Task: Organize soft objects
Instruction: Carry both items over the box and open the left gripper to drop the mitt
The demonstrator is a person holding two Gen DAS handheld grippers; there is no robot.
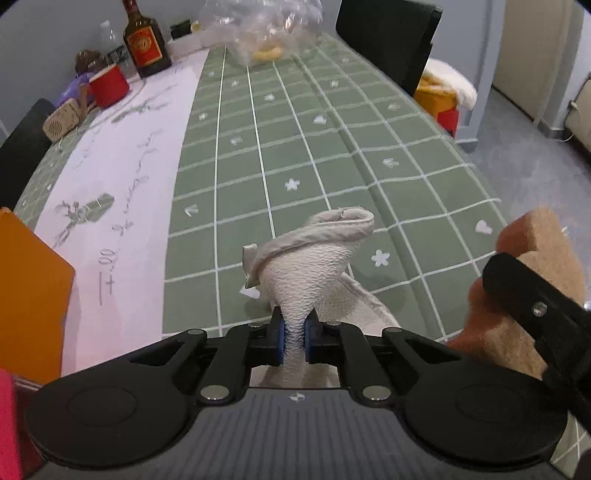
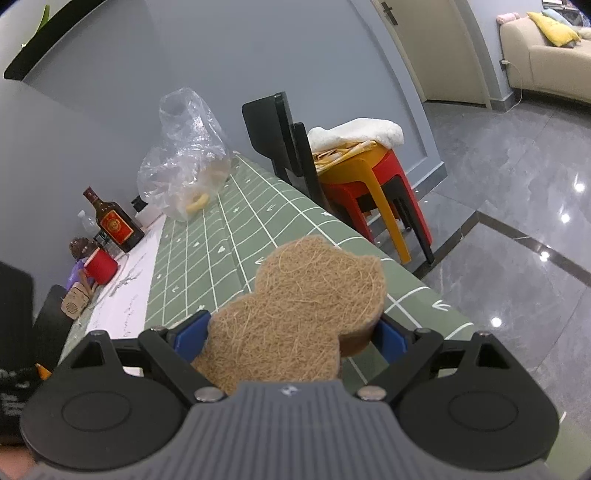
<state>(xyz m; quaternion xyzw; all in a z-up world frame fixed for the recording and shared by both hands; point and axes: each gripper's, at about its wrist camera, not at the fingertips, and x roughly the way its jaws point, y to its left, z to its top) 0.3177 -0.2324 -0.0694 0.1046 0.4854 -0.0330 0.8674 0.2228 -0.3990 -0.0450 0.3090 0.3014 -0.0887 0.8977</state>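
My left gripper (image 1: 294, 334) is shut on a white textured cloth (image 1: 314, 258), which bunches up in front of the fingers above the green checked tablecloth (image 1: 266, 147). My right gripper (image 2: 291, 336) is shut on a tan fibrous sponge (image 2: 303, 306) with a lobed outline, held above the table's right edge. In the left wrist view that sponge (image 1: 535, 258) and the right gripper's black finger (image 1: 532, 291) show at the right edge.
A clear plastic bag (image 1: 266, 29) with something yellow inside, a dark liquor bottle (image 1: 144, 40), a red cup (image 1: 109, 85) and a small speaker (image 1: 61, 122) stand at the table's far end. An orange object (image 1: 29, 295) is near left. Black chair (image 2: 280, 140) and stacked stools (image 2: 373, 192) stand beside the table.
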